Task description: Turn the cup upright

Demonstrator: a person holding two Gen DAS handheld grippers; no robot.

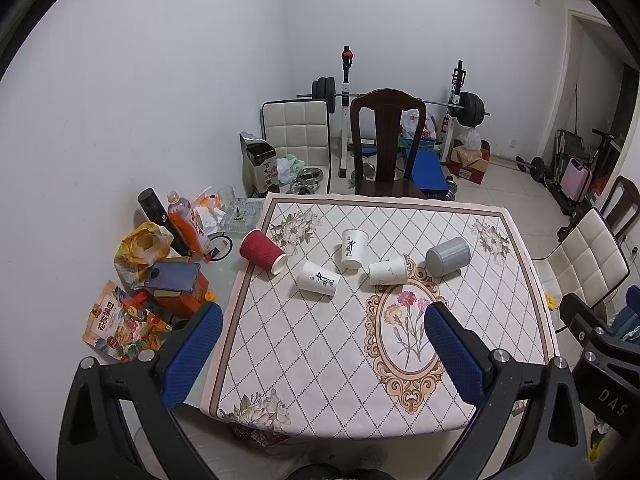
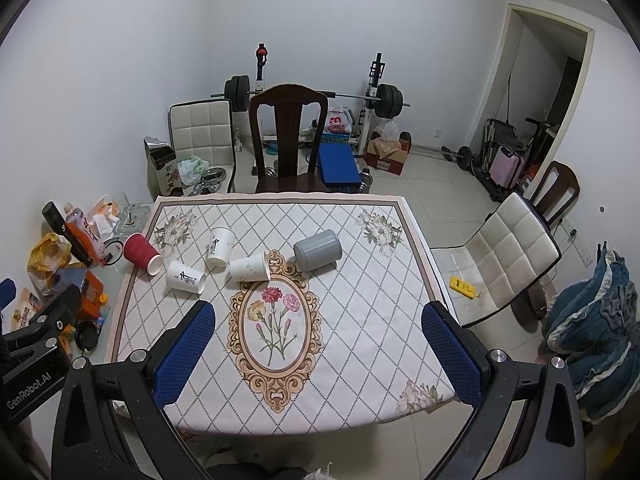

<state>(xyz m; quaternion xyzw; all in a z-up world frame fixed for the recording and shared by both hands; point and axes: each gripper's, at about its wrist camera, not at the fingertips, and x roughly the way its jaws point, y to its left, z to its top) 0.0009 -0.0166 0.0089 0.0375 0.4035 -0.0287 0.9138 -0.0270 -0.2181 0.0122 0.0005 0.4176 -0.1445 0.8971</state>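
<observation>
Grey ribbed cup [image 2: 318, 249], seemingly sideways

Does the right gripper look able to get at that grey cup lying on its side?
Probably yes. The right gripper is open and holds nothing, and the grey cup lies ahead of it with only bare tablecloth between. The nearest white cup lies off to its left.
</observation>
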